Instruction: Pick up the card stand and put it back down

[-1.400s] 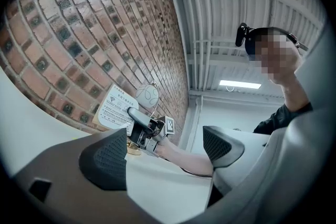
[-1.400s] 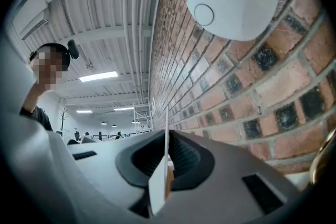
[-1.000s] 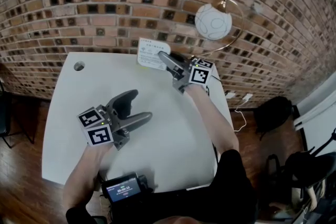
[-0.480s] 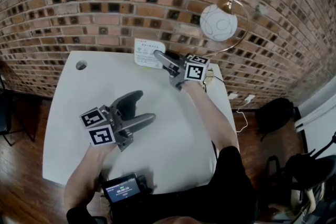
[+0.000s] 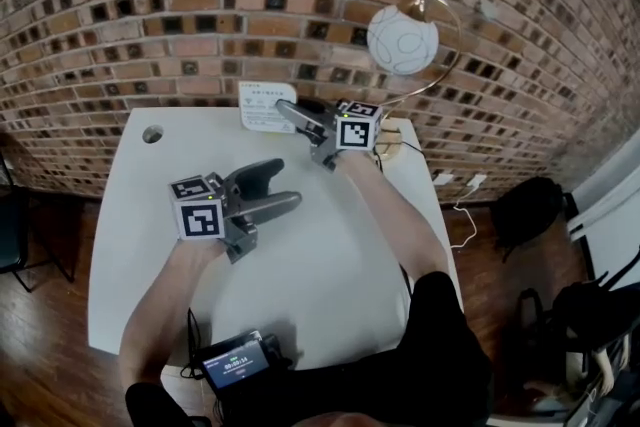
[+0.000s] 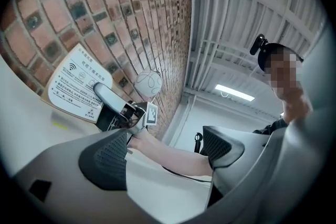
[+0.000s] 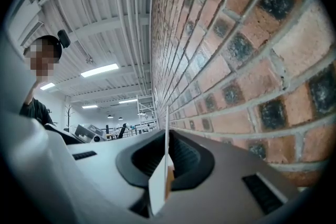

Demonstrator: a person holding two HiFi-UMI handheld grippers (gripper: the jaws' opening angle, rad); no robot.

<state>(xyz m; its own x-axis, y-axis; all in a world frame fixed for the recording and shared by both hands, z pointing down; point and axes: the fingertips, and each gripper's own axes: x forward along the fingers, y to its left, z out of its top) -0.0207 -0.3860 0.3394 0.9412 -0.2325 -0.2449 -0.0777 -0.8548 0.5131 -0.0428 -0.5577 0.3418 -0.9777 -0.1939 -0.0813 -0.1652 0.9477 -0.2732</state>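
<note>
— At the far edge of the white rectangular table (image 5: 330,255), close against the red brick wall (image 5: 140,25), a white printed card stand (image 5: 262,105) is seen. By what is it held?
— It is gripped by the right gripper (image 5: 288,110). In the right gripper view the jaws are seen drawn narrowly together on the thin white edge of the card stand (image 7: 159,186), with a pad pressed to each face
— Can it be told whether the stand is resting on the table?
— That cannot be settled from the head view. In the left gripper view the card stand (image 6: 73,84) is shown tilted back toward the wall, and the right gripper (image 6: 103,93) is clamped at its lower right corner
— And how is the left gripper placed?
— The left gripper (image 5: 286,183) is held over the middle of the table, well apart from the stand. Its jaws are spread wide, and nothing is found between them in the left gripper view (image 6: 168,152)
— What else is to be noted?
— A white globe lamp on a curved brass arm (image 5: 402,40) is seen at the wall, to the right of the stand. A small round hole (image 5: 152,133) is cut near the table's far left corner, and a small black device with a lit screen (image 5: 232,362) is seen at the near edge
</note>
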